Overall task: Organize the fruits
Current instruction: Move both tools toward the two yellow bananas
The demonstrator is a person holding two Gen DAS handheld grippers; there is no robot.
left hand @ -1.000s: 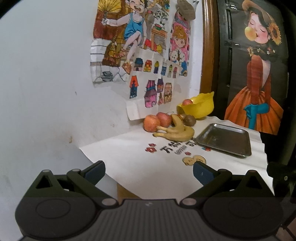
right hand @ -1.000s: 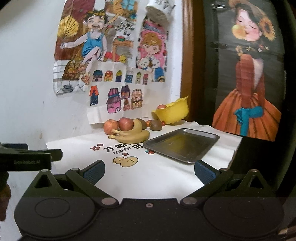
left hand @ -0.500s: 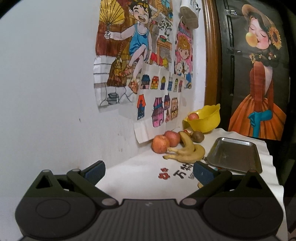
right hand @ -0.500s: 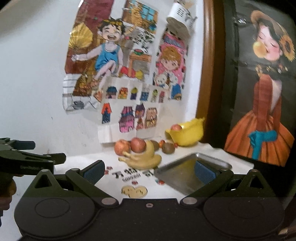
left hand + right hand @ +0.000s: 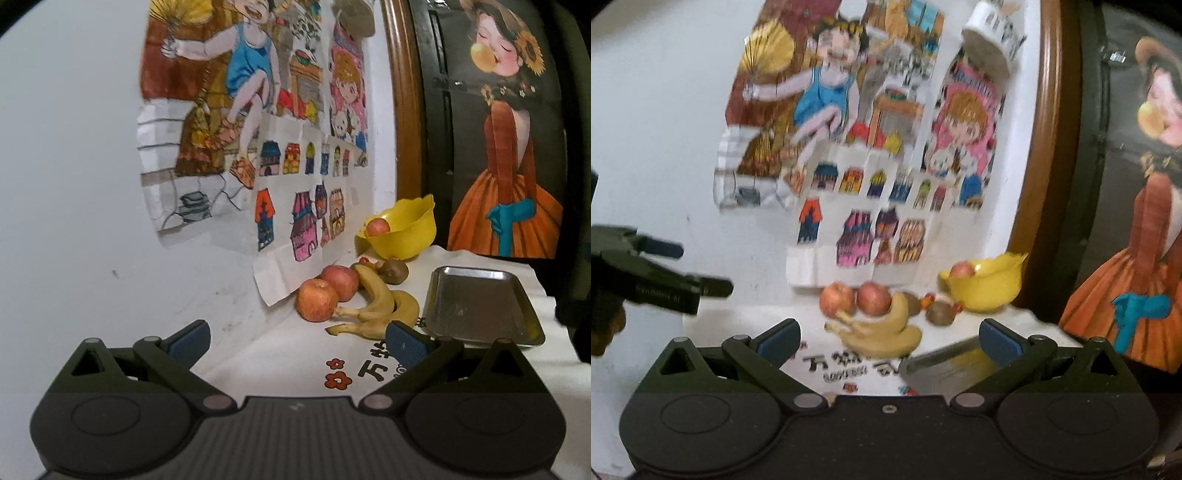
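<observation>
Two red apples (image 5: pixel 317 300) (image 5: pixel 340 282), a bunch of bananas (image 5: pixel 376 310) and a brown kiwi (image 5: pixel 395 272) lie against the wall on a white tablecloth. A yellow bowl (image 5: pixel 402 232) behind them holds one apple (image 5: pixel 377 226). A metal tray (image 5: pixel 480 306) lies to the right. My left gripper (image 5: pixel 297 341) is open and holds nothing, short of the fruit. The blurred right wrist view shows the apples (image 5: pixel 837 299), bananas (image 5: pixel 882 332), bowl (image 5: pixel 986 288) and tray (image 5: pixel 953 369). My right gripper (image 5: pixel 888 338) is open with nothing in it, and the left gripper (image 5: pixel 679 269) appears at its left.
Colourful children's drawings (image 5: pixel 258 147) hang on the white wall right behind the fruit. A wooden door frame (image 5: pixel 402 110) and a dark panel with a painted girl in an orange dress (image 5: pixel 509 166) stand at the back right. The tablecloth (image 5: pixel 295 369) carries printed characters and flowers.
Both grippers have moved forward toward the fruit, which now looks larger and lower in both views. The jaws stayed open throughout.
</observation>
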